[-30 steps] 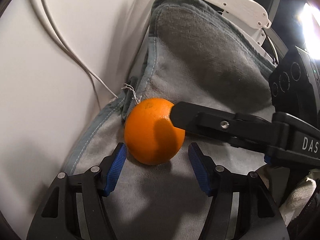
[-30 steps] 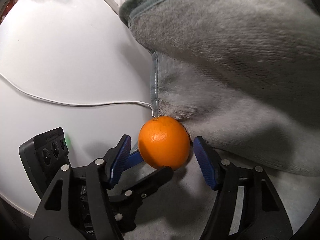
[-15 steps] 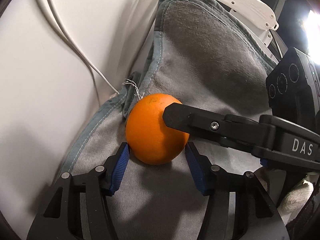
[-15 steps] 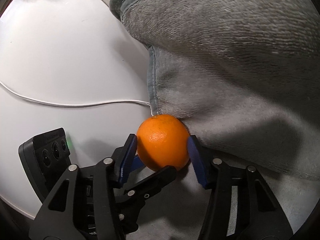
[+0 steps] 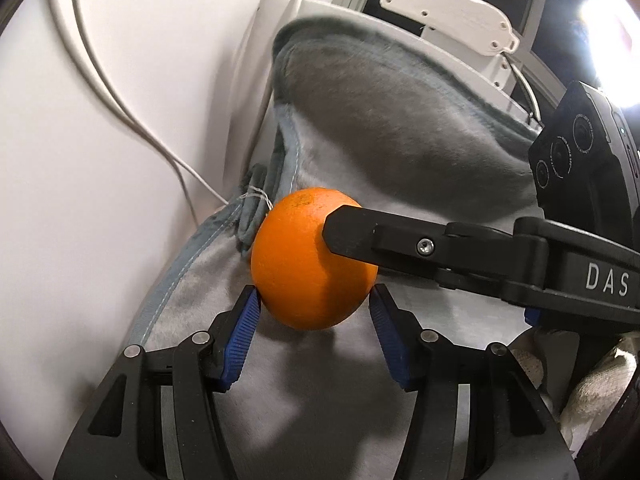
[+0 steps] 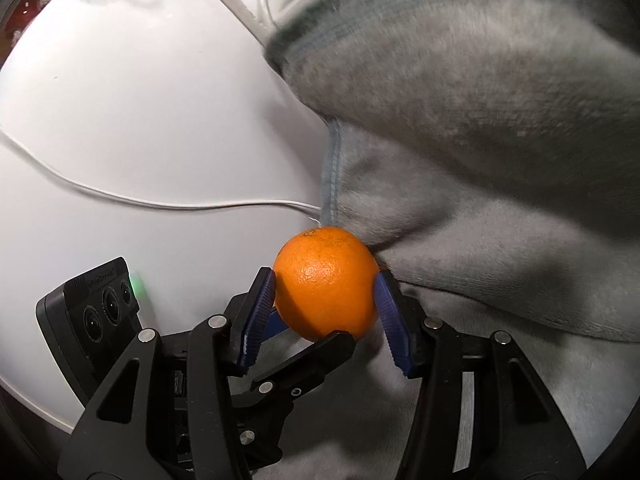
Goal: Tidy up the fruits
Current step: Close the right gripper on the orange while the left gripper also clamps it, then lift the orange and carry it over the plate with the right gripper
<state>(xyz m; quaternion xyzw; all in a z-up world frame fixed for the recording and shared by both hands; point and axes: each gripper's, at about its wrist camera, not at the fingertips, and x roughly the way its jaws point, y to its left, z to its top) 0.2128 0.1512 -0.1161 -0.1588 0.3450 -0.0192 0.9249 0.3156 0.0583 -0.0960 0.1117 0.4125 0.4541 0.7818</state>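
One orange (image 5: 296,256) rests on a grey towel (image 5: 400,152), close to the towel's stitched edge. My left gripper (image 5: 312,298) holds it low down, with a blue pad pressed on each side. From the right, one of the right gripper's fingers (image 5: 400,236) crosses in front of the fruit. In the right wrist view the orange (image 6: 324,272) sits between the pads of my right gripper (image 6: 326,294), and both pads press on it. The tip of a left gripper finger (image 6: 332,344) shows just below the fruit.
The towel (image 6: 480,160) is folded over itself and rises behind the orange. A white tabletop (image 6: 120,120) with a thin white cable (image 6: 160,203) lies to the left. A white power strip (image 5: 448,12) sits beyond the towel. White knitted fabric (image 5: 592,384) is at the lower right.
Both pairs of jaws stood wider than the orange a second ago and have narrowed onto it. The orange now sits deeper between each pair of pads.
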